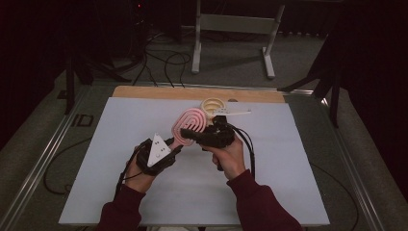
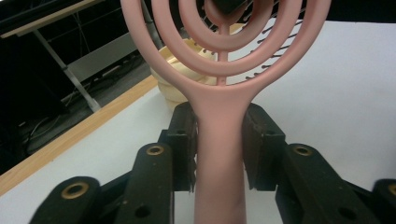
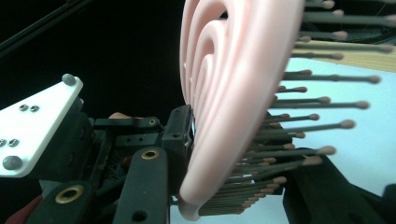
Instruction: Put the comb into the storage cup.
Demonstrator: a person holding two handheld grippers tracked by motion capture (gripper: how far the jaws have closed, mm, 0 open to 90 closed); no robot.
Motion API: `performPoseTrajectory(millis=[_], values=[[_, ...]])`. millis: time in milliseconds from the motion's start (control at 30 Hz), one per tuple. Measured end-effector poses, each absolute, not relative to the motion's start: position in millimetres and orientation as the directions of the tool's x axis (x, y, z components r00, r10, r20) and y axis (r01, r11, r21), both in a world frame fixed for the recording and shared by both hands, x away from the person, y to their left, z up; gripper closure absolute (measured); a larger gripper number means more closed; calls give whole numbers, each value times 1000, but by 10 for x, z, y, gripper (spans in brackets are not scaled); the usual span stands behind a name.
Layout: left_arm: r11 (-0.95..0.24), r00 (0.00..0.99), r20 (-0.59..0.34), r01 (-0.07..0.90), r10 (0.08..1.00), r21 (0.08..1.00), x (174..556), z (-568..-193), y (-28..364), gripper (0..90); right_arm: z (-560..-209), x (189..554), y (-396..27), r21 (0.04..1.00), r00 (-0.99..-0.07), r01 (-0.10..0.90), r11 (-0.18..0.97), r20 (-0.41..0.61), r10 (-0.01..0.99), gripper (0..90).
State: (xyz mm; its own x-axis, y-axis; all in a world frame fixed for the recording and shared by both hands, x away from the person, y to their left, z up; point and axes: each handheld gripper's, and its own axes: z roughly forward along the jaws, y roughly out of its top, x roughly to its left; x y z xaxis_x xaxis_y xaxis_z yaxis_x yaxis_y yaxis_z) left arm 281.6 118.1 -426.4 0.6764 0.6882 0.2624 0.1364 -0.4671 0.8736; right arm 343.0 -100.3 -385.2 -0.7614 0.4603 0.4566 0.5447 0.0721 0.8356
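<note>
A pink hairbrush [image 1: 188,124] with a ringed oval head and grey bristles is held up over the white table sheet [image 1: 120,144] between both grippers. My left gripper [image 1: 174,144], topped by a white three-cornered plate, is shut on the brush's handle [image 2: 219,154], one pad against each side. My right gripper [image 1: 198,136] is shut on the lower edge of the head [image 3: 233,93], with one jaw on the smooth back and the other among the bristles. In the right gripper view the left gripper's plate [image 3: 32,126] sits close by at the left.
A cream hairbrush [image 1: 214,105] with a pale handle lies on the sheet just beyond the pink one, near the wooden far edge [image 1: 192,92]. Cables and a white metal stand are on the floor behind the table. Bare sheet lies to the left, right and front.
</note>
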Motion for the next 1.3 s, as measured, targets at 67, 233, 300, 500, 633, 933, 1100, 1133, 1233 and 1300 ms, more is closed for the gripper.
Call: performPoseTrajectory(millis=[67,233,300,500,633,933,1100,1133,1233,1300], values=[[-463,670,259,141,695,875,2819,-4263,1181,646,-3853,3431,-1004,834,-760,547,70,460,458,631],[-453,649,258,150,716,879,2824,-4268,1178,543,-3856,3441,-1012,833,-756,551,54,471,455,631],[-450,645,255,154,720,880,2828,-4268,1181,511,-3852,3440,-1014,834,-755,550,50,471,457,630],[-409,647,209,174,733,896,2840,-4257,1211,397,-3852,3449,-1033,832,-750,554,40,478,457,631],[-377,650,176,183,739,908,2842,-4247,1229,301,-3853,3448,-1040,832,-749,553,31,481,455,632],[-344,647,146,190,748,919,2846,-4230,1269,175,-3852,3458,-1052,835,-748,550,16,484,454,633],[-334,643,139,190,753,923,2844,-4222,1291,164,-3854,3468,-1061,835,-746,551,10,487,454,634],[-329,638,139,189,757,925,2839,-4216,1304,156,-3854,3472,-1070,835,-745,550,8,486,457,634],[-324,632,136,191,763,926,2838,-4211,1328,152,-3851,3478,-1082,833,-742,553,4,490,457,633],[-319,630,131,196,766,927,2838,-4211,1338,144,-3850,3480,-1087,833,-741,554,2,491,458,633]])
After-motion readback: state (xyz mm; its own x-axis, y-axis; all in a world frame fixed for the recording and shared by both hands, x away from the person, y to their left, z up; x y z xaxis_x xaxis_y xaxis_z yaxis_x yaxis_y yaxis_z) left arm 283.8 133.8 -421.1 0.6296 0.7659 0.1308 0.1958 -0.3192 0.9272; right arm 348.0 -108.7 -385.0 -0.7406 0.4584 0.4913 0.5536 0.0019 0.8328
